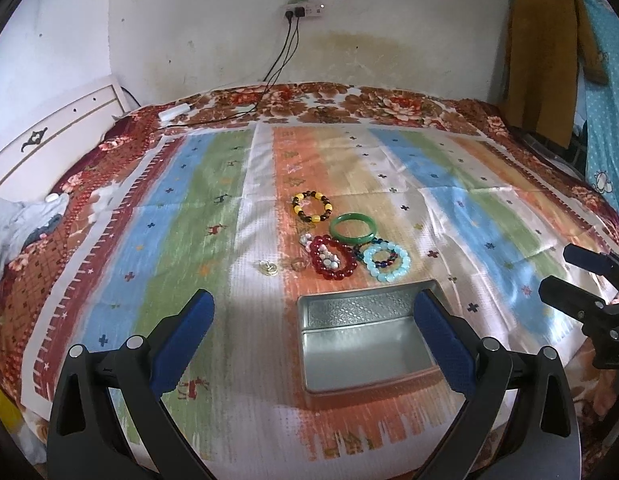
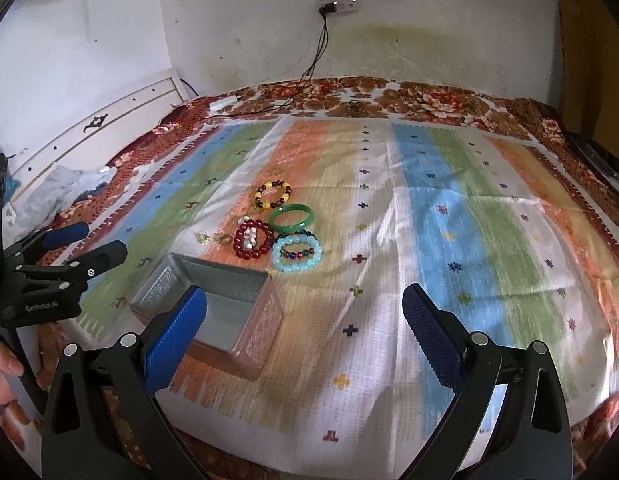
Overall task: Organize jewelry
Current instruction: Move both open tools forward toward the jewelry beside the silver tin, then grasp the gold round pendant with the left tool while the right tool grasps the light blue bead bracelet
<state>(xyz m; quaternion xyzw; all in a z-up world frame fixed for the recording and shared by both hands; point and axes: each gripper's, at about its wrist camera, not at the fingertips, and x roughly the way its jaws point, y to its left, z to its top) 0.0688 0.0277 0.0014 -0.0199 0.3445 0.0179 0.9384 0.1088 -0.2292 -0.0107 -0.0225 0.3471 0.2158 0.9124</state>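
Striped cloth (image 1: 449,200) in blue, green, orange and white covers the bed, and we read the scene from its left side across. Our left tool (image 1: 313,328) hangs low over the near edge with its blue pads spread wide and nothing between them. Just beyond it a small gold ring (image 1: 268,267) lies alone on the cloth, with a clear ring (image 1: 298,265) near it to the right. Next comes the cluster of bracelets: the amber bead bracelet (image 1: 311,207) farthest back, the red bead bracelet (image 1: 334,257) with a small white bead string (image 1: 329,258) lying inside it, the green bangle (image 1: 353,228) touching the group, and the pale blue bead bracelet (image 1: 388,261) with a dark multicoloured strand (image 1: 383,258) inside its loop. In front of them sits the metal tin (image 1: 365,344), open and, as far as we can see, with nothing in it. Our right tool (image 2: 305,320) is also spread wide and empty, hovering to the right of the tin.

We judge the sorting has not begun: every piece is on the cloth, none is in the tin, and all of it remains to be moved.
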